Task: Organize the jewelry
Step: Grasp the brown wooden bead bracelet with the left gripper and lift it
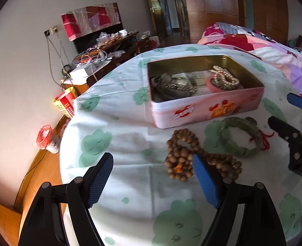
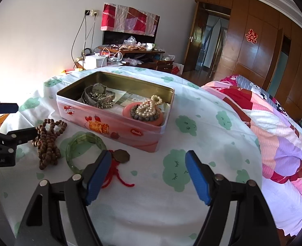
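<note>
Jewelry partly sorted: some pieces in the tin, three still out on the surface.

The open pink tin (image 2: 118, 123) already holds a watch (image 2: 98, 89) with a tangle of metal chains toward its left end and a pearl strand (image 2: 151, 107) lying with a darker bead bracelet on a pink dish toward its right end. Left to put away, by my reading: the wooden bead string (image 1: 188, 156) just in front of the tin, the green bangle (image 1: 242, 138) beside it, also in front of the tin, and a brown pendant on a red cord (image 2: 121, 155) touching the bangle on the side away from the beads. The left gripper (image 1: 153, 179) hangs in front of the tin with its fingers apart and empty, one finger over the edge of the beads. The right gripper (image 2: 148, 177) also has its fingers apart, holding nothing, one finger over the red cord.
</note>
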